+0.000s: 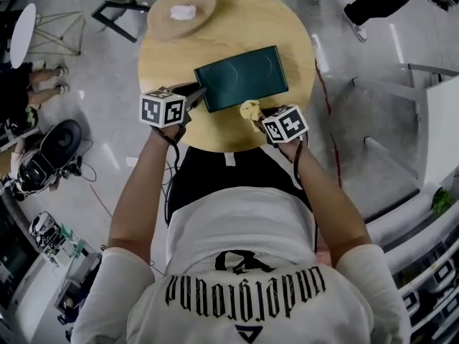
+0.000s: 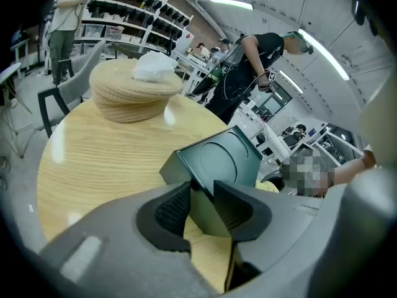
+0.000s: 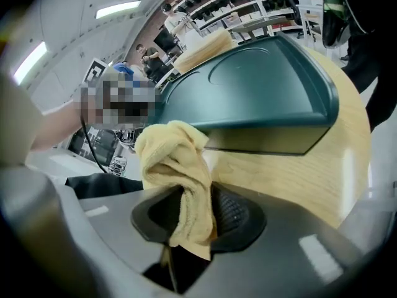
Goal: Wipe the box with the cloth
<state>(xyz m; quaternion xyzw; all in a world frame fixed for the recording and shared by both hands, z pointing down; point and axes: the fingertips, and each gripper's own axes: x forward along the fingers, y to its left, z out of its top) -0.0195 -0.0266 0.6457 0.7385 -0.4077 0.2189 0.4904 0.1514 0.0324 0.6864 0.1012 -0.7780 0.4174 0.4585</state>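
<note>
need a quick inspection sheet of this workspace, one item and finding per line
surface: round wooden table, bare wood around the things, no spill seen
job's things: dark green box on the table's near half; yellow cloth at the box's near edge
clutter: round woven tray at the far side, white crumpled wad on it
grippers: left gripper closed on the box's corner; right gripper closed on the cloth
cables: black cable hanging from the left gripper; floor cables at the left
surroundings: black chair, bystander's legs, white furniture at the right
</note>
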